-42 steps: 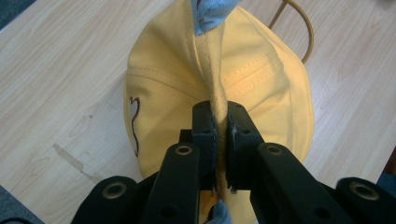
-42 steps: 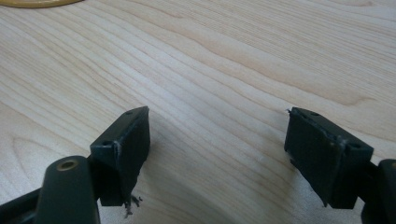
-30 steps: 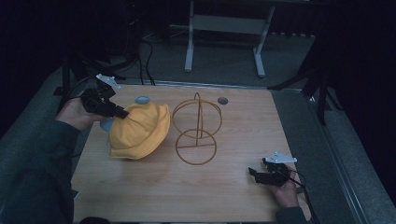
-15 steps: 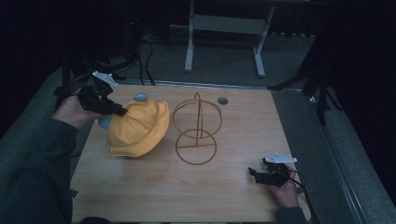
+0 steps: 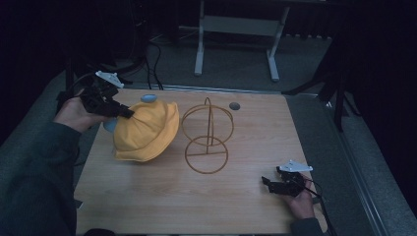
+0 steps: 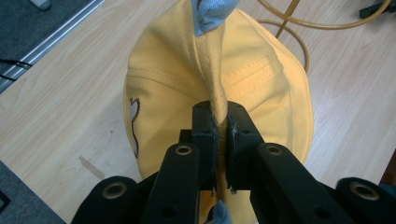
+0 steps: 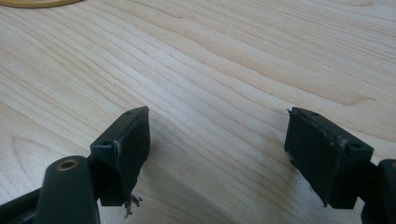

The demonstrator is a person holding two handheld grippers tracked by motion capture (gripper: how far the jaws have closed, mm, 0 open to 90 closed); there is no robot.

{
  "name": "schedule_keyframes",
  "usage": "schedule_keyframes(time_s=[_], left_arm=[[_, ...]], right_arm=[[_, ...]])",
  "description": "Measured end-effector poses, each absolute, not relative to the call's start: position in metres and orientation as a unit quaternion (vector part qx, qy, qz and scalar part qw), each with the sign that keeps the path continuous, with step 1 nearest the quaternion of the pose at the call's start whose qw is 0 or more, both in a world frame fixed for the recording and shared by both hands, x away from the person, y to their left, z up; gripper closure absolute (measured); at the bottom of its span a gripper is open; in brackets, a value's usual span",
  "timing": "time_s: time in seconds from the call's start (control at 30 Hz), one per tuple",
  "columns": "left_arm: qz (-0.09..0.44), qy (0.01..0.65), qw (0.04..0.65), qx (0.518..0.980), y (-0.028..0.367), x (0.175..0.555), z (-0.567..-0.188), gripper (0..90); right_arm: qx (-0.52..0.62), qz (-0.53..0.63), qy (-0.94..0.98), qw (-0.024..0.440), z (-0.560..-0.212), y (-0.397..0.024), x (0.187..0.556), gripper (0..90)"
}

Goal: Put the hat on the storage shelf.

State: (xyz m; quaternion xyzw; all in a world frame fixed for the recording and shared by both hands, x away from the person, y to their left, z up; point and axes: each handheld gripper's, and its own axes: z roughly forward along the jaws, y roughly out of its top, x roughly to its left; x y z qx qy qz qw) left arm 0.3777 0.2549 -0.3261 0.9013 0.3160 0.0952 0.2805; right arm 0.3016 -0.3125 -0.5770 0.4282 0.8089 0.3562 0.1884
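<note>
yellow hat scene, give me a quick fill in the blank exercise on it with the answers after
1. The left gripper is shut on a fold of the ____ hat.
2. The wire stand sits to the ____ of the hat in the high view.
3. The right gripper rests near the table edge with its jaws ____.
4. The lining that peeks out of the hat is ____.

Missing words: yellow; right; open; blue

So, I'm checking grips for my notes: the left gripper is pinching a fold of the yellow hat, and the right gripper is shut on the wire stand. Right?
Not quite. The right gripper is open over bare table, as the right gripper view shows, apart from the wire stand. The left gripper does pinch the yellow hat.
</note>
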Motion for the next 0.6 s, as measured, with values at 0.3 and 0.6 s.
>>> schedule_keyframes(time_s=[0.3, 0.6], left_arm=[[0.102, 0.310, 0.281, 0.902, 0.253, 0.377, -0.317, 84.1], [0.104, 0.301, 0.288, 0.903, 0.250, 0.378, -0.309, 84.1]], right_arm=[[0.428, 0.356, 0.809, 0.188, -0.577, -0.313, 0.302, 22.0], [0.428, 0.356, 0.809, 0.189, -0.577, -0.313, 0.302, 22.0]])
